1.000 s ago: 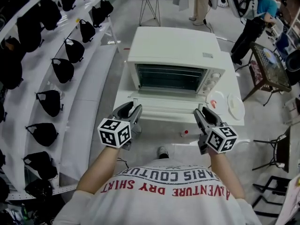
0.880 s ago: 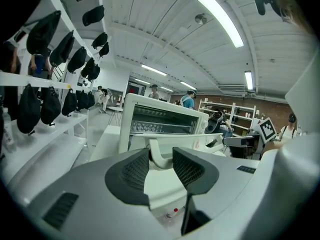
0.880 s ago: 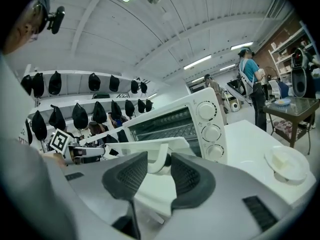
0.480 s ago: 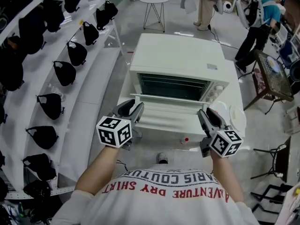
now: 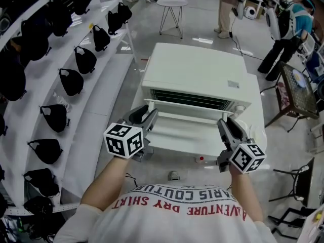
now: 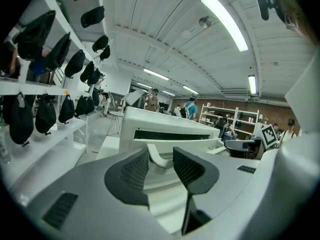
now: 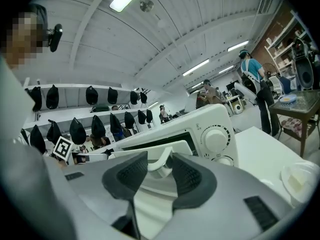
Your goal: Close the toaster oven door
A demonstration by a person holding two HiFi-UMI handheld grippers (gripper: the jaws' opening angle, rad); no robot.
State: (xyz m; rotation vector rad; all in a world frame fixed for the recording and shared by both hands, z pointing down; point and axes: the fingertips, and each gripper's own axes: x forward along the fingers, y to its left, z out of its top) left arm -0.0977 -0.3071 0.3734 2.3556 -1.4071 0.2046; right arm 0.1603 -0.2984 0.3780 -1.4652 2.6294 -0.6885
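Observation:
A white toaster oven (image 5: 195, 72) stands on a white table (image 5: 254, 103). Its door (image 5: 182, 133) is tilted partway up, with the dark opening still showing as a narrow strip. My left gripper (image 5: 148, 115) holds the left end of the door handle (image 5: 187, 117), and my right gripper (image 5: 227, 124) holds the right end. In the left gripper view the white handle bracket (image 6: 154, 156) sits between the pads of the left gripper (image 6: 161, 160). The right gripper view shows the right gripper (image 7: 159, 167) shut round the other bracket (image 7: 161, 159), next to the control knobs (image 7: 216, 138).
White shelves with several black bags (image 5: 66, 80) run along the left. A white dish (image 7: 300, 176) lies on the table right of the oven. A round stool (image 5: 172, 4), a side table (image 5: 298, 90) and people (image 5: 288, 24) are at the back.
The door has swung up from lying flat to steeply tilted. Both grippers have risen and moved toward the oven with the handle.

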